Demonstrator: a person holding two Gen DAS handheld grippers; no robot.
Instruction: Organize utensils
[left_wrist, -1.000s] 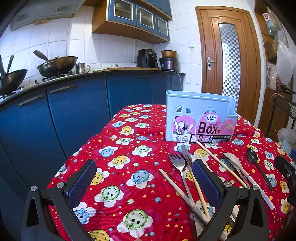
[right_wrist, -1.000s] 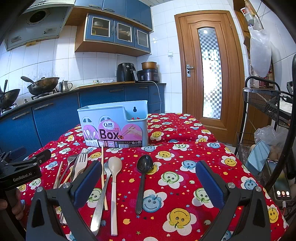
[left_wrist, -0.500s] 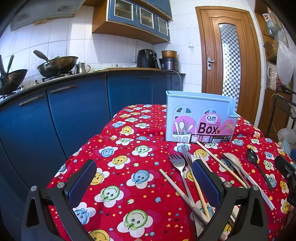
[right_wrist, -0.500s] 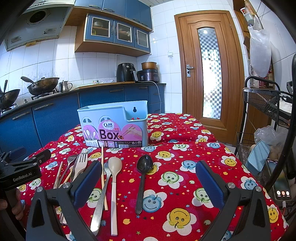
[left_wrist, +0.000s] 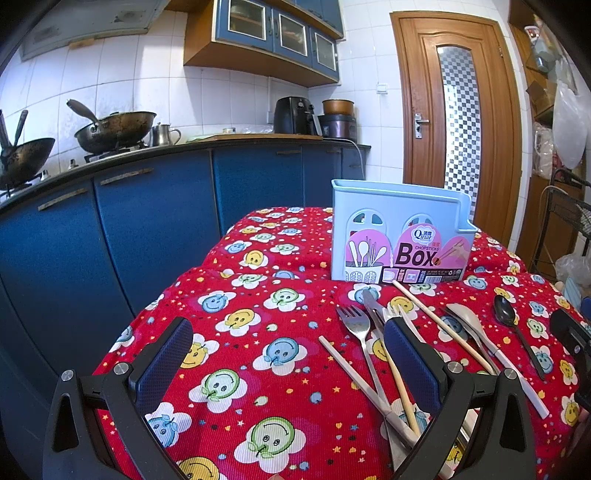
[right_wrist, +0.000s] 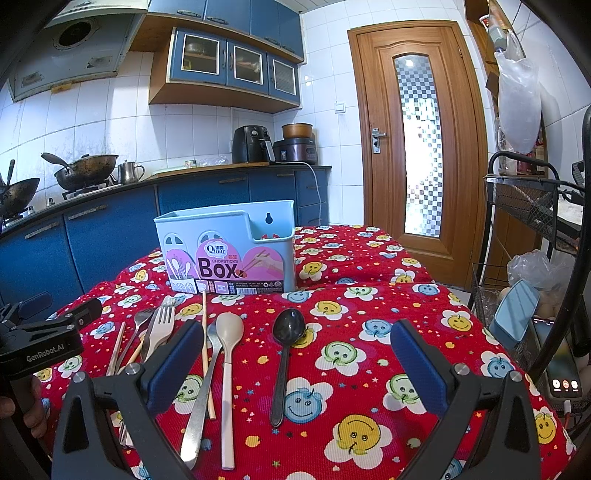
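A light blue utensil box stands upright on the red smiley tablecloth. In front of it lie a steel fork, chopsticks, a cream spoon and a black spoon. My left gripper hovers open left of the utensils, its right finger over the fork handles. My right gripper is open, with the black spoon lying on the cloth between its fingers. Neither holds anything.
Blue kitchen cabinets with woks on the stove run behind the table. A wooden door stands at the back right. A wire rack with bags stands close to the table's right edge.
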